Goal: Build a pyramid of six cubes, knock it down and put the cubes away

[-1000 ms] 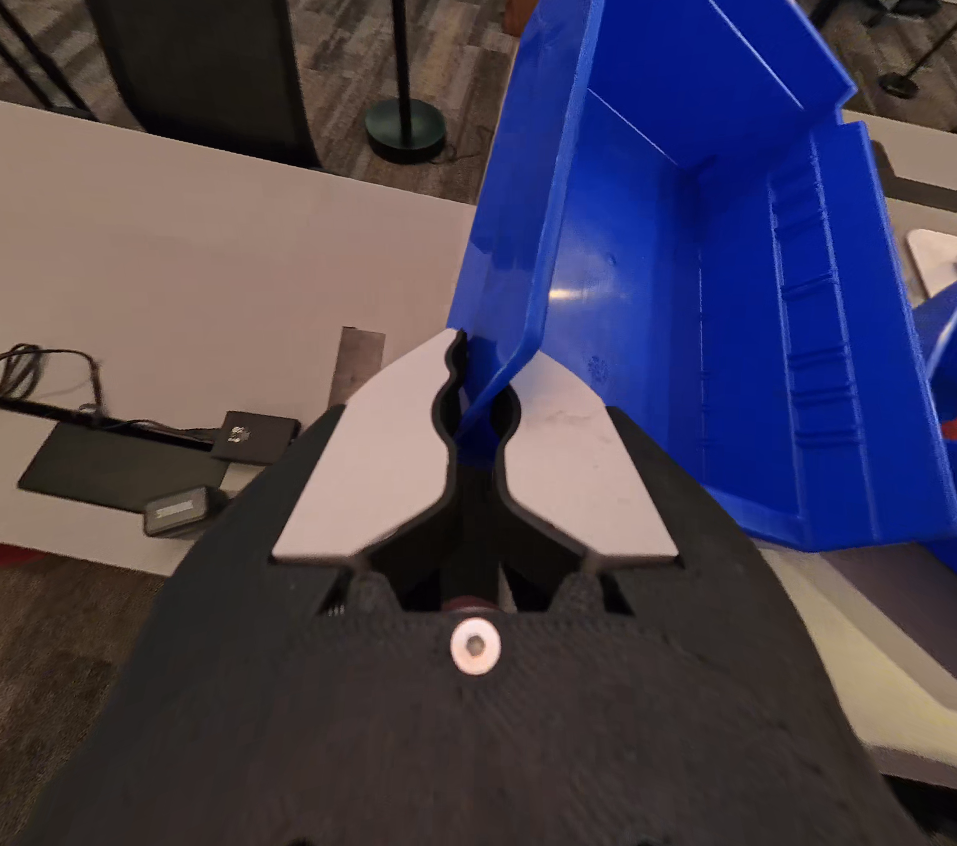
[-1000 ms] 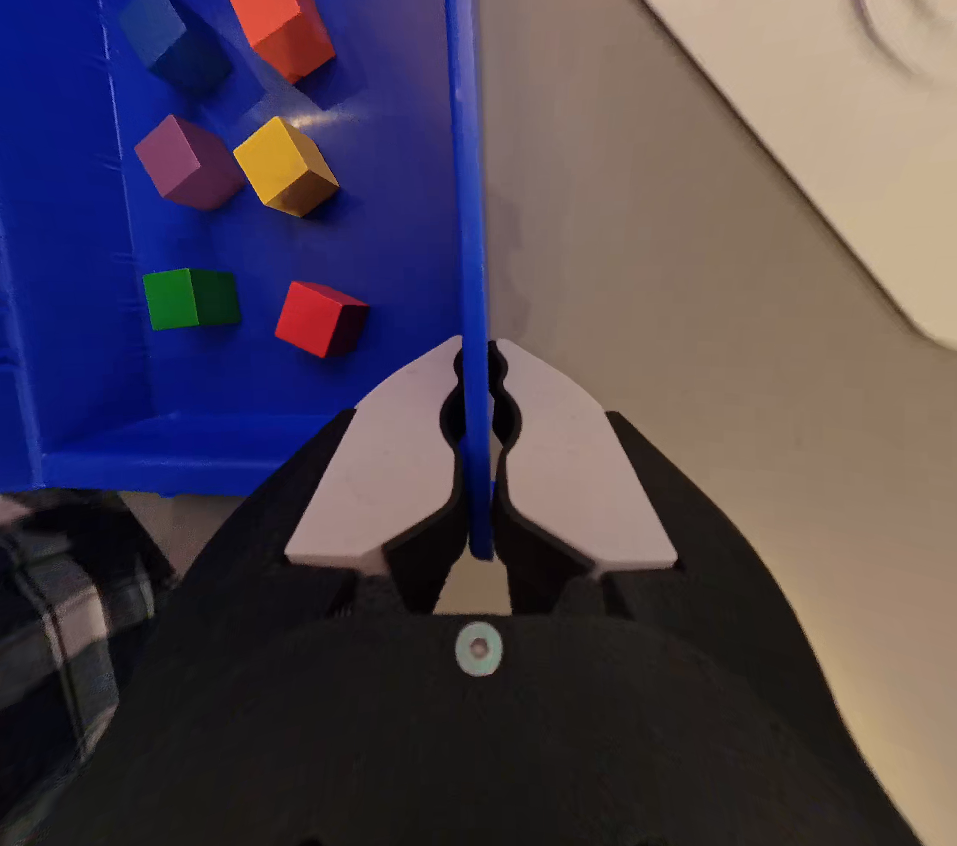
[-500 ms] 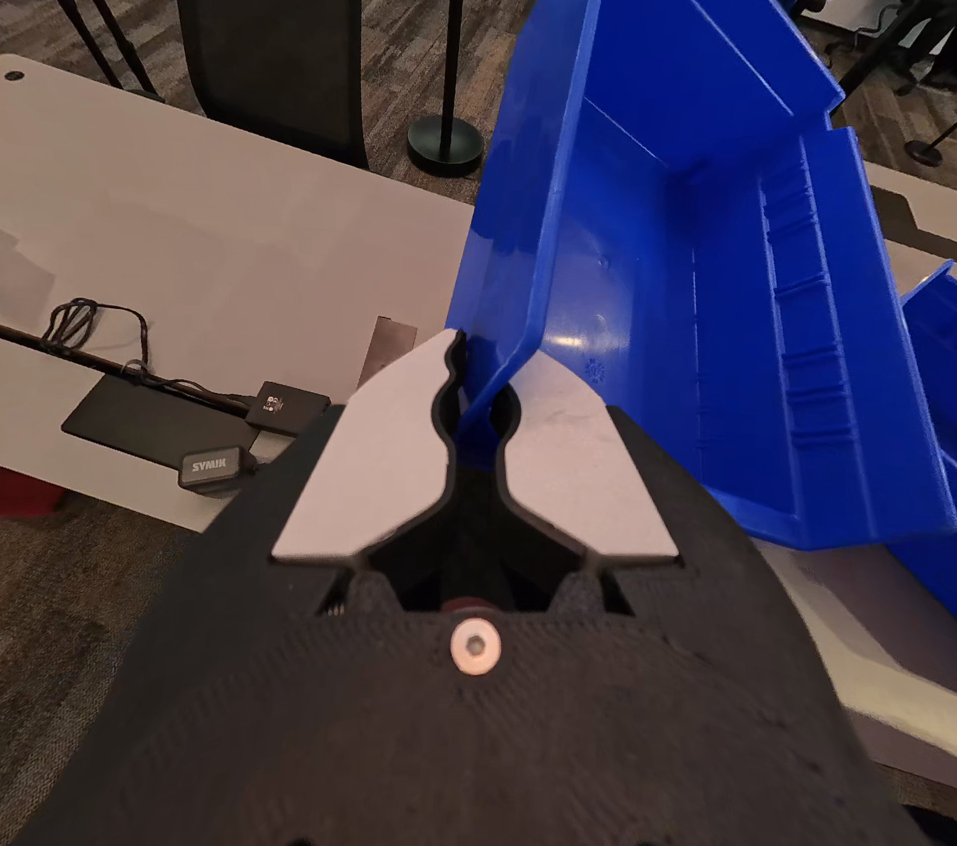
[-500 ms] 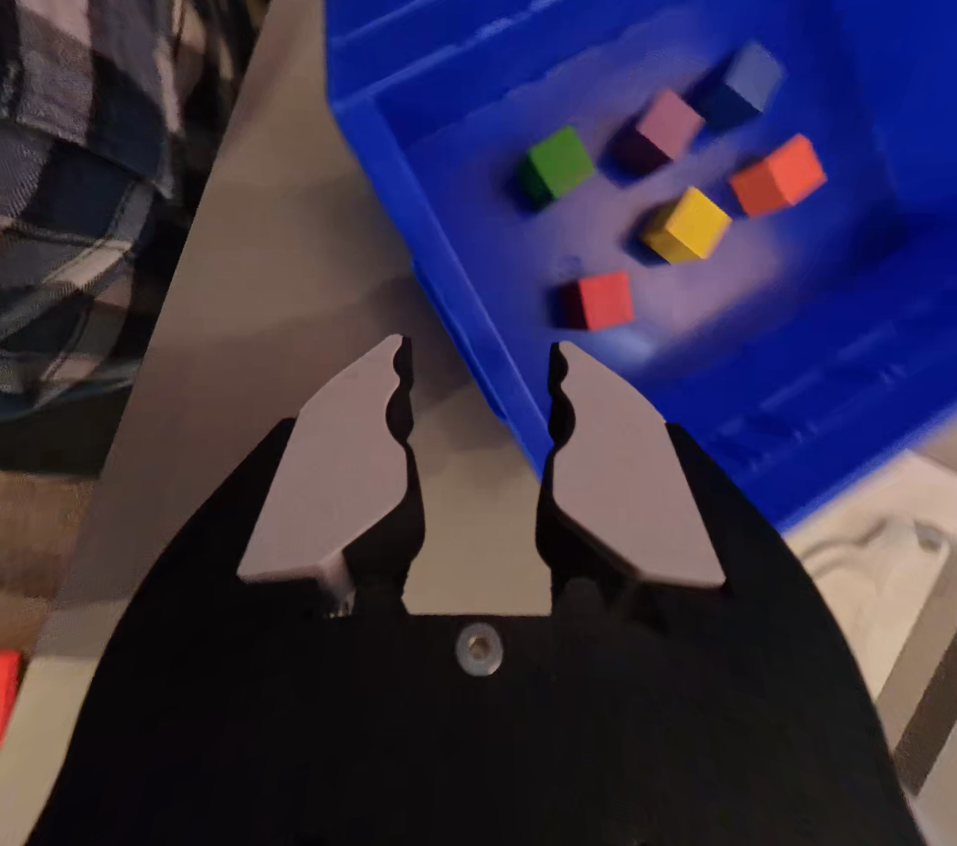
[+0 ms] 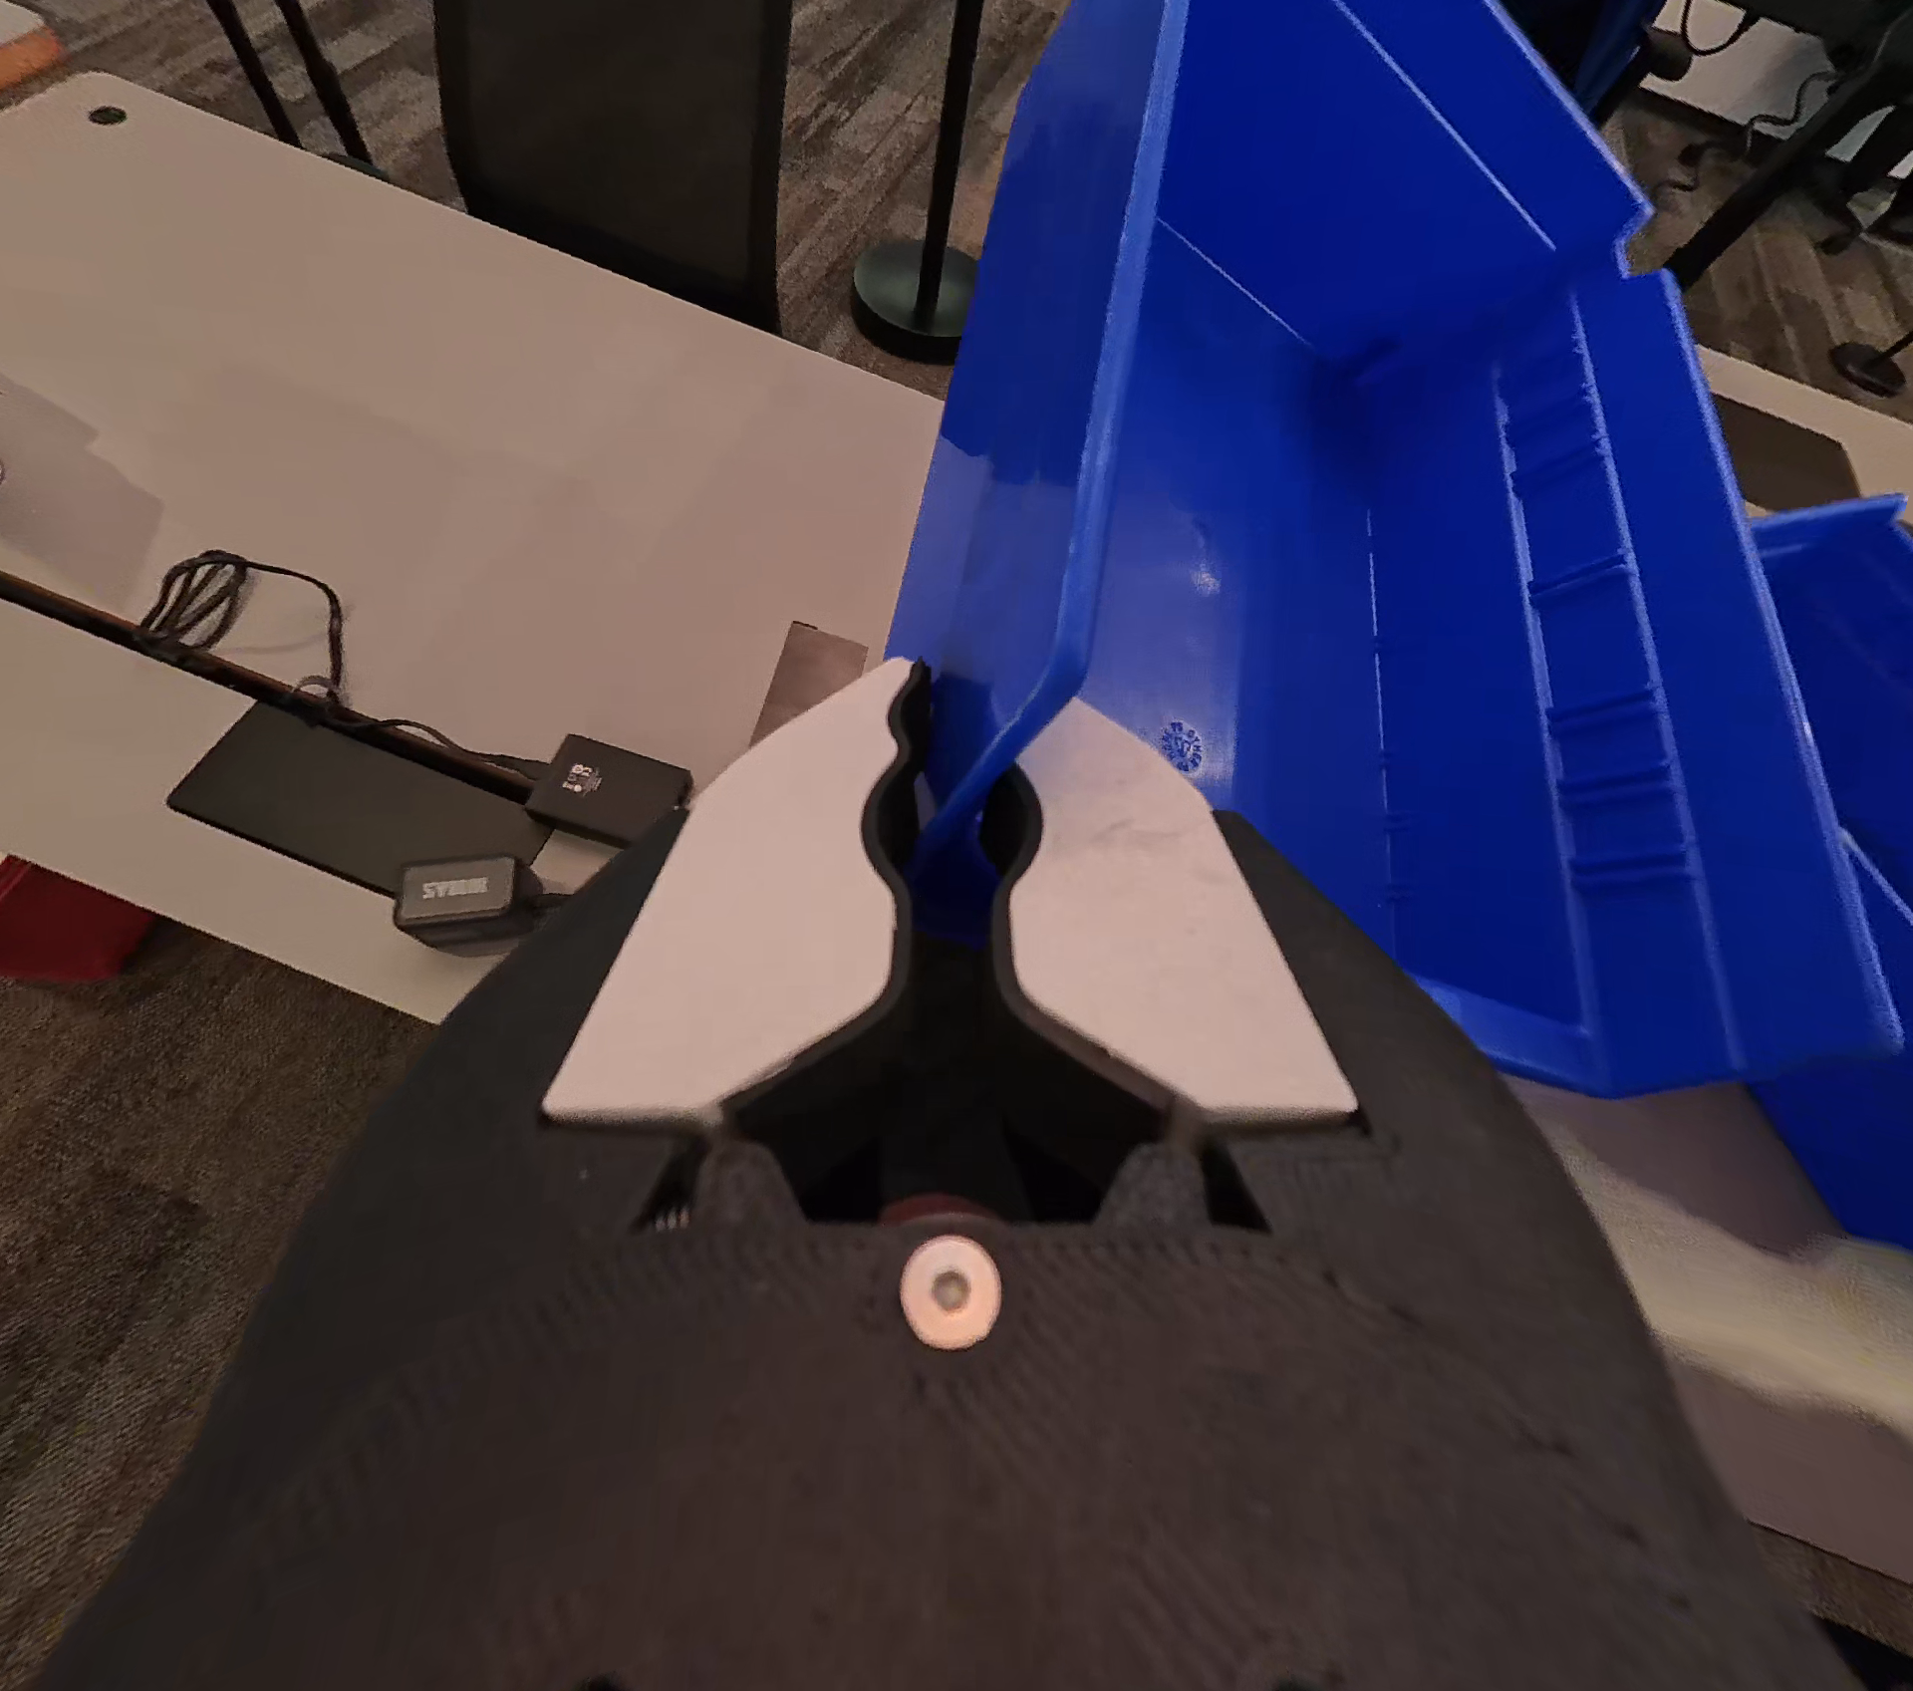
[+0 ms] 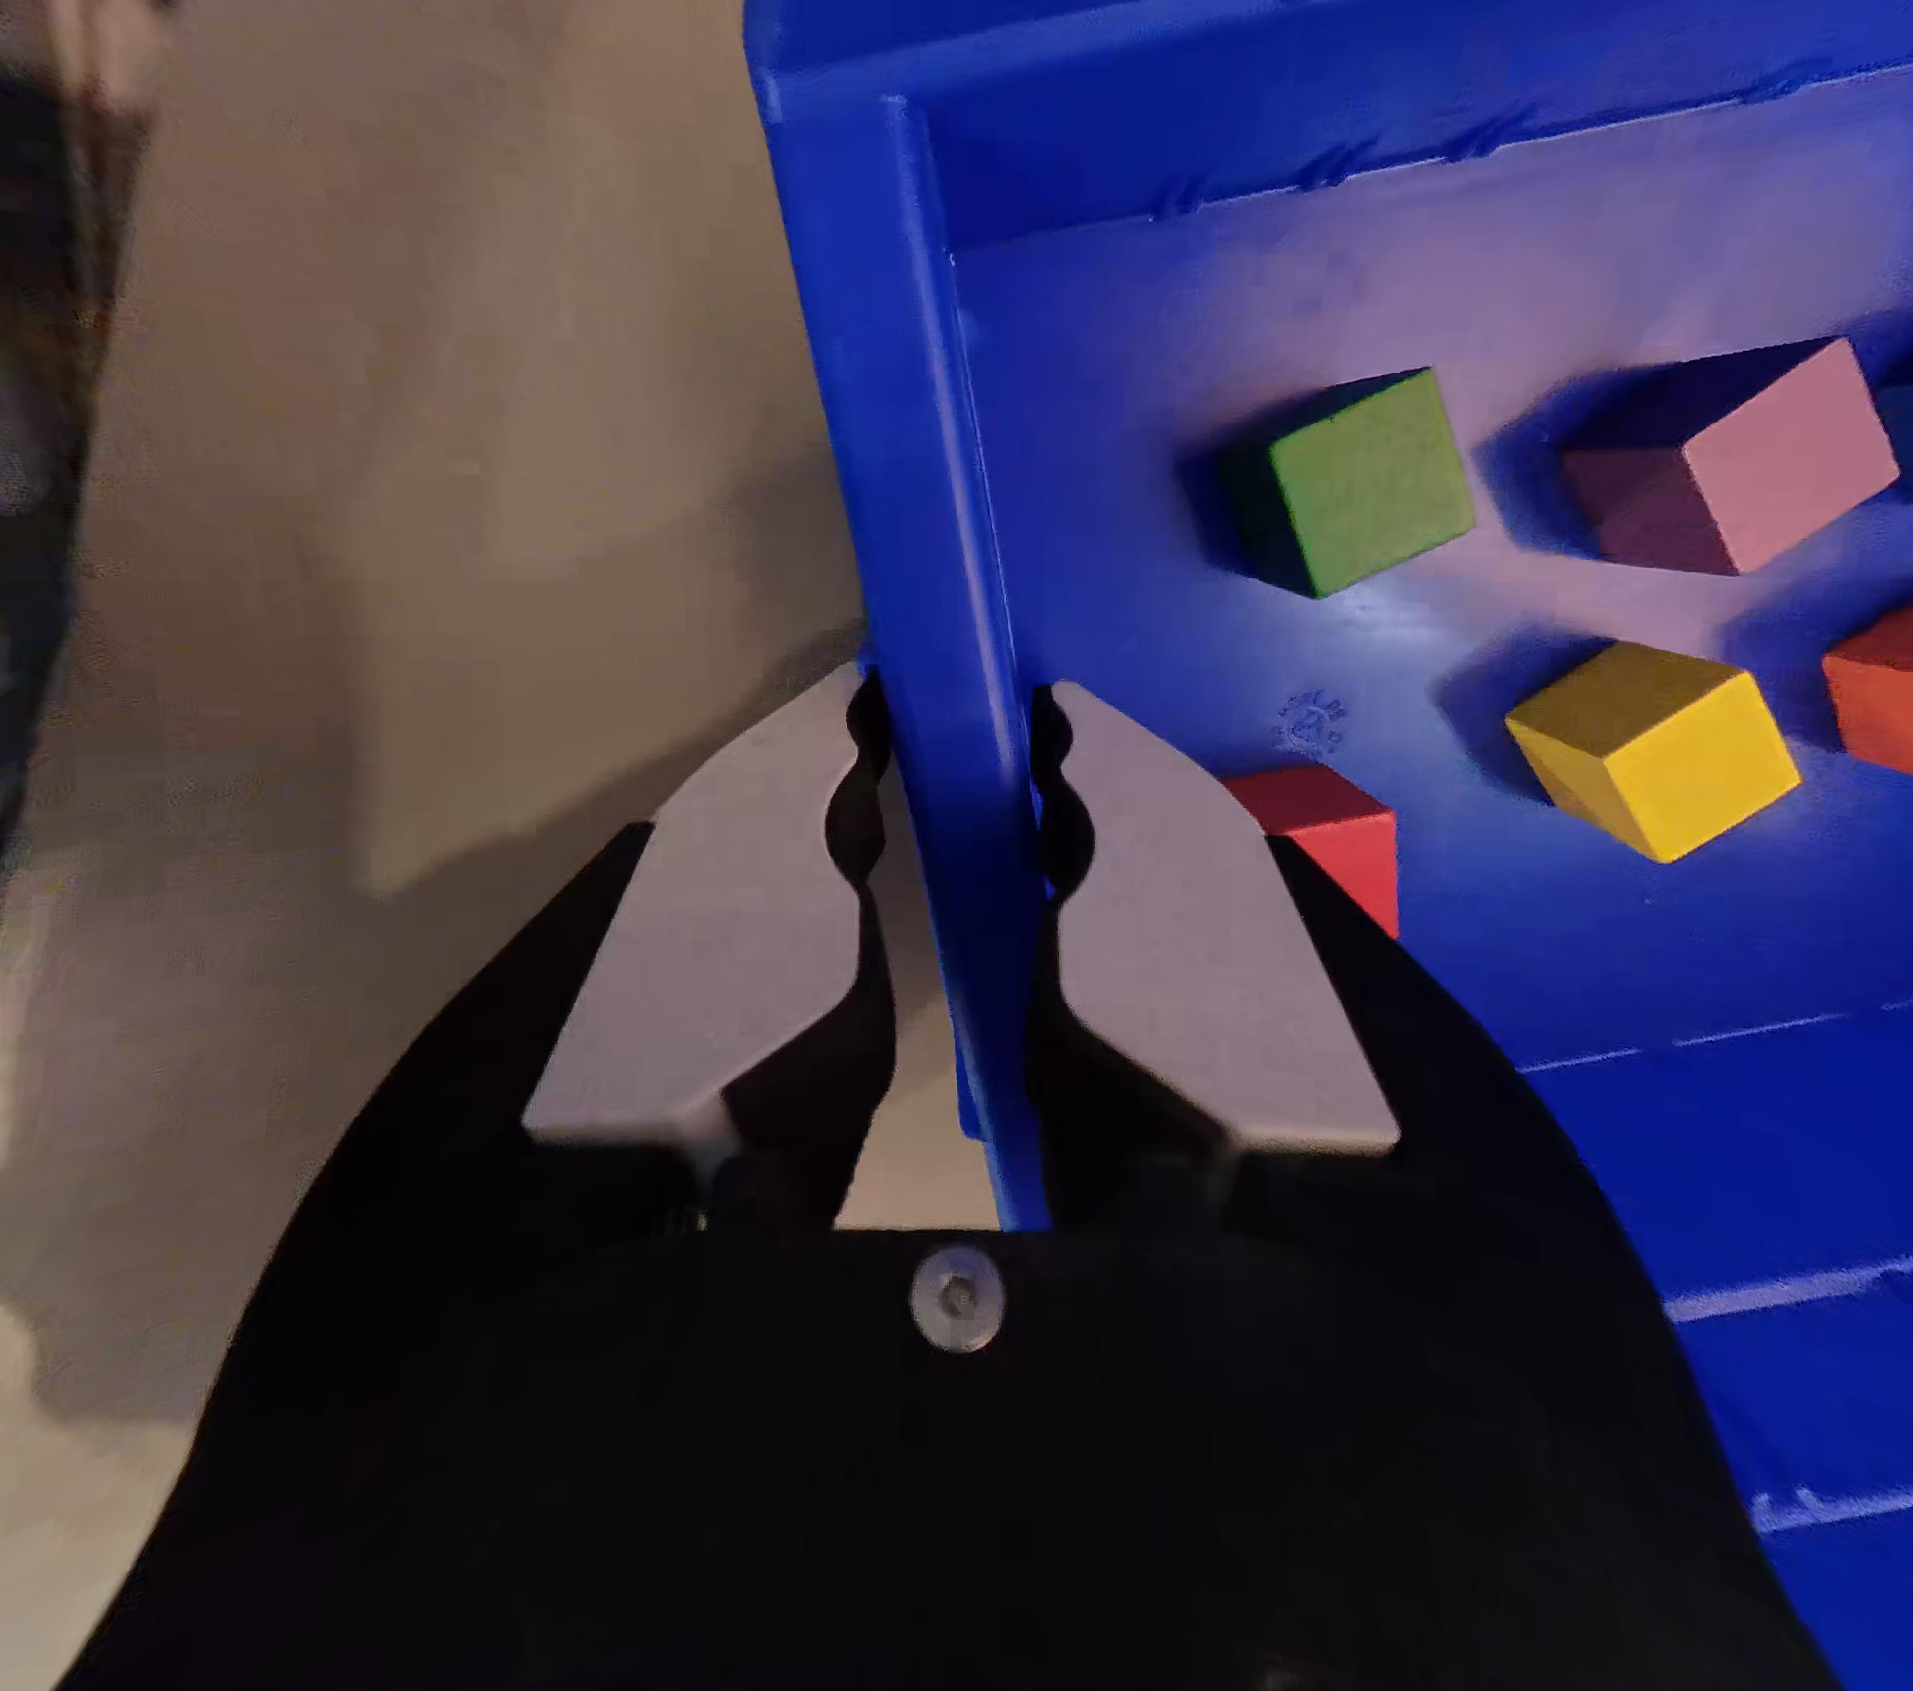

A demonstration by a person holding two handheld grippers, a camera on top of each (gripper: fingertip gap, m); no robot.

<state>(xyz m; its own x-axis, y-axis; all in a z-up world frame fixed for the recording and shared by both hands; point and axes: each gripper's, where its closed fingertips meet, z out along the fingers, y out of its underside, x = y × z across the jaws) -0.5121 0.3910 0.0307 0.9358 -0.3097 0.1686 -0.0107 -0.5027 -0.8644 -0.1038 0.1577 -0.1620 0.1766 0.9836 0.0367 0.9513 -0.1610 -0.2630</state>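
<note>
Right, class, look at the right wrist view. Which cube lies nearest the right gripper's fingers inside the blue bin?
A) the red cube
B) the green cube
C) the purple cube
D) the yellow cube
A: the red cube sits on the floor of the blue bin right beside the right gripper, partly hidden behind one finger, while the green cube, the yellow cube and the purple cube lie farther off.

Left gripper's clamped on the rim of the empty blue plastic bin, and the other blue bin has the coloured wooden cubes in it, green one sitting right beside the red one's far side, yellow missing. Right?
One thing is off: yellow is not missing. The yellow wooden cube lies in the blue plastic bin with the green cube and red cube, as the right wrist view shows. The left gripper does clamp the empty blue bin.
</note>
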